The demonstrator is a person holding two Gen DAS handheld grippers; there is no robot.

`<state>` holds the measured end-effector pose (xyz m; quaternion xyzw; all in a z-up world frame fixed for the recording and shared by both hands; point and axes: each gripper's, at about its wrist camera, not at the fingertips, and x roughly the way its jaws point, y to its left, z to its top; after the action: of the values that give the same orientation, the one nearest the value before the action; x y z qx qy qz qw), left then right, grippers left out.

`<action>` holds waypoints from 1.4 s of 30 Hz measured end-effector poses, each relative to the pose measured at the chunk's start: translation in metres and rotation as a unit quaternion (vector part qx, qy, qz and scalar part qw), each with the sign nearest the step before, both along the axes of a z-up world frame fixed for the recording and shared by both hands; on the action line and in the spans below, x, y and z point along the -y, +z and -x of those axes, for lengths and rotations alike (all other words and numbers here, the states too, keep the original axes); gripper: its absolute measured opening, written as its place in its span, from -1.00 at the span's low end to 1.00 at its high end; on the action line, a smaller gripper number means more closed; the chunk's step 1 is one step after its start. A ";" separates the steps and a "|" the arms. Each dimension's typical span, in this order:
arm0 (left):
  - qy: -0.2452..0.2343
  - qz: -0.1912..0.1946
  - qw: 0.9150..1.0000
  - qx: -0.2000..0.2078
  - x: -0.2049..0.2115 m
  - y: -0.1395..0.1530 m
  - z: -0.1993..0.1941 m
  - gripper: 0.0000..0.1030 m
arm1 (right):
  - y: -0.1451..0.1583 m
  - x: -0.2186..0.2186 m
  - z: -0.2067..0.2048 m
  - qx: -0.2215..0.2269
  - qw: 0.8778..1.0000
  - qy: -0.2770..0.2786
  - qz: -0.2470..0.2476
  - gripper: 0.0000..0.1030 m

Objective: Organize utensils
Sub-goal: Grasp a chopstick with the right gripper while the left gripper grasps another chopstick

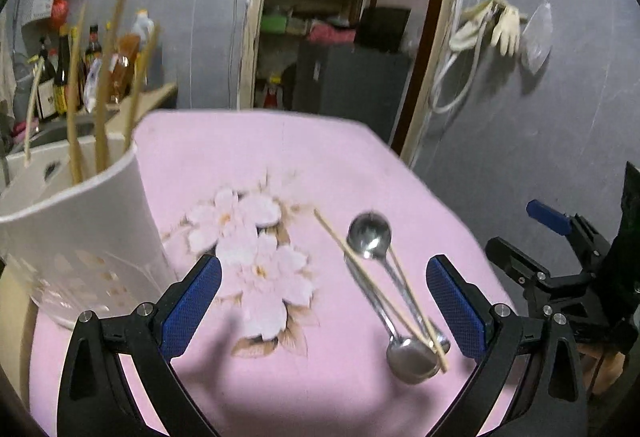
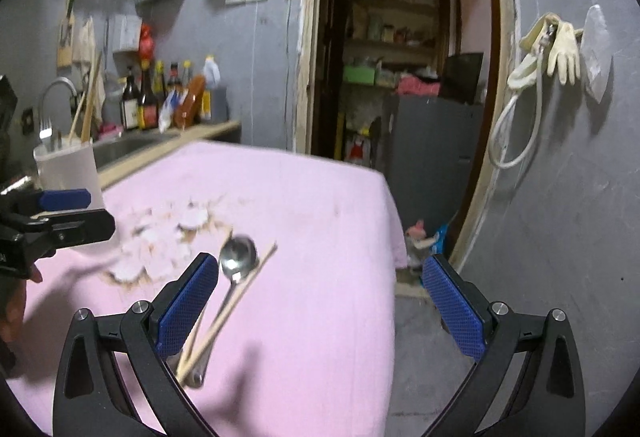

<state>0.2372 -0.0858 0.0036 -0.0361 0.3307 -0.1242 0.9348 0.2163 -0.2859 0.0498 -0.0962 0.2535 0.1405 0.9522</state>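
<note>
Left wrist view: the left gripper (image 1: 324, 301) is hovering over a pink floral tablecloth (image 1: 248, 165) with its blue-padded fingers (image 1: 192, 307) spread wide and nothing between them. At lower centre-right of the frame, two metal spoons (image 1: 390, 301) are lying side by side, bowls at opposite ends, with two wooden chopsticks (image 1: 376, 281) resting across them (the sticks are crossing near the lower spoon bowl). At the left edge a white plastic utensil holder (image 1: 84, 233) is standing on the cloth, several chopsticks (image 1: 102, 93) sticking up out of it. The right gripper (image 1: 560, 261) is showing at the right edge, beyond the cloth's border. Right wrist view: the right gripper (image 2: 320, 307) is hanging above the cloth's right border, its fingers (image 2: 454, 307) also spread apart and gripping nothing; a spoon (image 2: 236, 263) and chopsticks (image 2: 228, 309) are lying just beside its left finger, partly hidden behind it. The holder (image 2: 68, 167) is standing at the far left, behind the left gripper (image 2: 60, 213), and bottles (image 2: 152, 97) are lining the counter at upper left.
</note>
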 end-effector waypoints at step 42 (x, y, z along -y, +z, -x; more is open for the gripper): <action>-0.049 -0.001 0.985 -0.165 0.018 -0.045 -0.064 0.30 | -0.042 -0.033 -0.043 -0.153 0.981 0.070 0.091 -0.55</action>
<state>0.3007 -0.1033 -0.0413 -0.0386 0.4815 -0.1616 0.8605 0.2594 -0.2526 0.0078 -0.1775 0.4010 0.1961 0.8770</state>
